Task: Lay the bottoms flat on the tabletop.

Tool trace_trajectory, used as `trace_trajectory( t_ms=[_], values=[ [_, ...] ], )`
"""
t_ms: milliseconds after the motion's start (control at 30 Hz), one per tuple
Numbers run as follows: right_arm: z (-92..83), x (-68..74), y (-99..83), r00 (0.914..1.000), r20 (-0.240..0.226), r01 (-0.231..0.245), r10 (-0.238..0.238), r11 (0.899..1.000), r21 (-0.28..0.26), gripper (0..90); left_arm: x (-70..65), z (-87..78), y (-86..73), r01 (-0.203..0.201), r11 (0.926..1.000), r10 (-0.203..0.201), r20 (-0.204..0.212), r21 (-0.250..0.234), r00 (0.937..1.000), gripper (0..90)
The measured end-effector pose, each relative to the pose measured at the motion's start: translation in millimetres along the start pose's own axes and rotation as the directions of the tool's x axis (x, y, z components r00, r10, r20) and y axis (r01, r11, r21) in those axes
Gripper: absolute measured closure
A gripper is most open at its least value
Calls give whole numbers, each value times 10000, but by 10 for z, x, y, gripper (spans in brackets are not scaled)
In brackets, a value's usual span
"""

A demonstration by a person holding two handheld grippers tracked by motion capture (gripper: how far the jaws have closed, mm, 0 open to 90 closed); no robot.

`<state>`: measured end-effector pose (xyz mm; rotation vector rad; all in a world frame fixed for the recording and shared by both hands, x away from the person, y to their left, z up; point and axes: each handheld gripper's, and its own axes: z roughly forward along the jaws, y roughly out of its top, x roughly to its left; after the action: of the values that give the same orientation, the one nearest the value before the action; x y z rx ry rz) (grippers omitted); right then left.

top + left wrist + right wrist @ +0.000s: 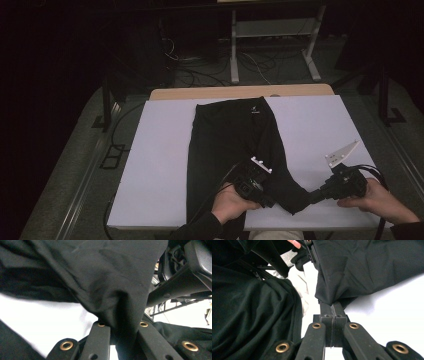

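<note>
Both the left gripper (pixel 267 200) and the right gripper (pixel 312 196) are clamped tight on the near hem of the black garment (pixel 225 145) lying lengthwise on the white table (pixel 160 165); recommended: keep both grips firm and tension even while folding.

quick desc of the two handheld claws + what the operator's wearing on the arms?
Both claws are black. The left claw has a blocky black body with a small white toothed bracket on top. The right claw carries a grey three-cornered plate and a looping black cable. Up close, the jaw links are black bars with brass-ringed holes. Dark sleeves, bare hands.
</note>
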<state>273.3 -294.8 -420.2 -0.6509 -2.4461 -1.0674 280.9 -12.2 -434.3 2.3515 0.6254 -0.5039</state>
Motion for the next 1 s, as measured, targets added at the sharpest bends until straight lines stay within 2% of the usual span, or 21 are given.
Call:
trace_trajectory(
  t_ms=[100,133,200,233,267,333,367,400,433,467,500,533,567,600,633,667,733,767,800,833,1000],
  values=[
    [15,-18,-64,9999,-106,-115,116,9999,95,887,-43,11,36,-223,9997,226,-201,123,9995,858],
    [31,-23,-82,9998,-135,-107,109,9997,204,884,-86,-1,80,-527,9981,541,-426,325,9976,858],
    [54,-27,-95,9997,-215,-129,136,9994,318,881,-108,-11,105,-560,9982,570,-461,225,9973,858],
    [80,-28,-104,9994,-313,-105,120,9988,484,862,-123,-32,138,-691,9974,699,-497,180,9963,855],
    [125,-16,-112,9994,-354,33,-5,9970,775,774,-167,-60,216,-848,9964,850,-514,65,9951,840],
    [141,1,-109,9998,-112,182,-173,9966,810,685,-190,-69,259,-935,9956,937,-498,61,9944,819],
    [141,1,-109,9998,-112,182,-173,9966,810,685,-217,-75,303,-1068,9943,1069,-532,45,9928,819],
    [116,-5,-100,9998,-129,136,-128,9983,571,595,-245,-74,346,-1213,9926,1208,-591,-51,9909,803],
    [116,-5,-100,9998,-129,136,-128,9983,571,595,-269,-65,390,-1327,9911,1320,-561,-99,9897,803],
    [60,-37,-95,10000,-76,-3,4,9999,135,539,-319,-24,471,-1548,9877,1536,-469,-238,9870,795],
    [60,-37,-95,10000,-76,-3,4,9999,135,539,-319,-24,471,-1548,9877,1536,-469,-238,9870,781],
    [42,-51,-96,10000,-28,-60,60,10000,-38,513,-340,11,508,-1770,9837,1758,-371,-317,9837,781],
    [17,-67,-97,9997,-11,-245,245,9995,-200,487,-361,60,541,-1902,9809,1892,-283,-396,9815,742],
    [-32,-108,-108,9990,23,-450,452,9976,-522,441,-376,151,598,-2285,9717,2289,-6,-595,9735,637],
    [-58,-122,-116,9983,99,-566,574,9962,-664,427,-384,182,615,-2360,9686,2368,11,-779,9716,584],
    [-58,-122,-116,9983,99,-566,574,9962,-664,427,-384,182,615,-2360,9686,2368,11,-779,9716,541],
    [-138,-158,-147,9964,311,-746,787,9904,-1160,388,-369,202,635,-2340,9656,2362,59,-1133,9717,516],
    [-138,-158,-147,9964,311,-746,787,9904,-1160,388,-353,194,638,-2252,9662,2280,86,-1255,9736,516],
    [-183,-174,-166,9954,439,-784,852,9871,-1396,361,-337,178,636,-2208,9660,2224,-32,-1346,9750,454],
    [-203,-183,-174,9942,540,-838,929,9850,-1508,352,-303,125,609,-2139,9652,2125,-250,-1505,9768,441],
    [-244,-229,-195,9882,929,-1029,1215,9774,-1845,310,-205,15,496,-1815,9691,1744,-563,-1668,9831,391]
  ],
)
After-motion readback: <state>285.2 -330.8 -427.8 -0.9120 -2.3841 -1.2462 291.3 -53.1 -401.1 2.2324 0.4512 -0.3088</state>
